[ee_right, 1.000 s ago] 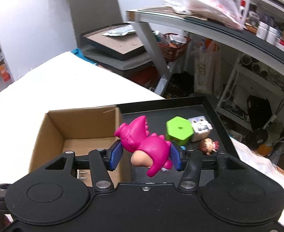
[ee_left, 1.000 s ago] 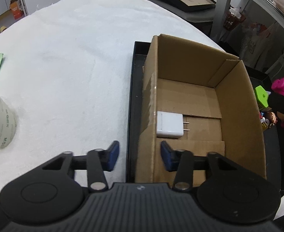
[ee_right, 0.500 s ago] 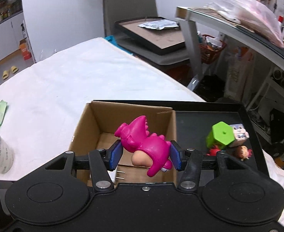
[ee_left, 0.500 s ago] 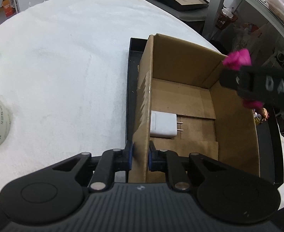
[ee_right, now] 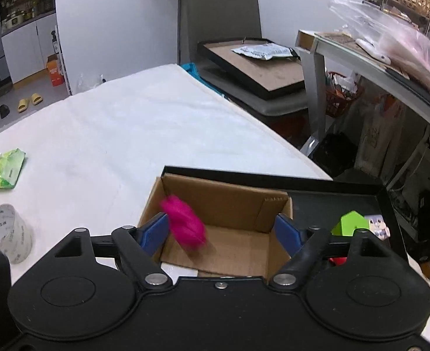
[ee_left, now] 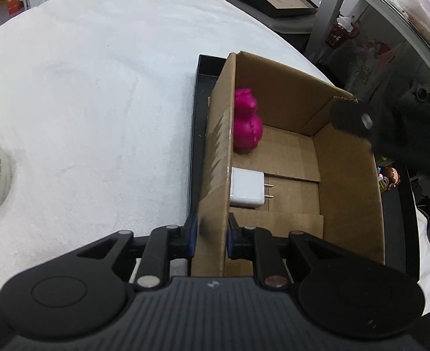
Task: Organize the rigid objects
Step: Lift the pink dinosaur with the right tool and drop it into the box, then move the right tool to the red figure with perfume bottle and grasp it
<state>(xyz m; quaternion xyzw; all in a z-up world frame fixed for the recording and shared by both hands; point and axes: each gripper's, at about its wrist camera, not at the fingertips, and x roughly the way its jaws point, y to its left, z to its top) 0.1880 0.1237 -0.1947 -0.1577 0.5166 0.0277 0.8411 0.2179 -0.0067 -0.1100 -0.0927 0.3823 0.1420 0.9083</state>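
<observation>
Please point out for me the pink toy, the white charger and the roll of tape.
pink toy (ee_left: 245,122), left wrist view, on its round body inside the cardboard box.
white charger (ee_left: 246,188), left wrist view, on its flat top face.
roll of tape (ee_right: 8,232), right wrist view, on its outer side.

A table (ee_right: 144,134) under a white cloth fills the left and centre of both views; a green packet (ee_right: 6,169) lies at mid-left of the right wrist view; a roll of clear tape (ee_right: 8,237) sits at lower left; a black tray (ee_right: 273,177) rests at the table's right edge.
</observation>
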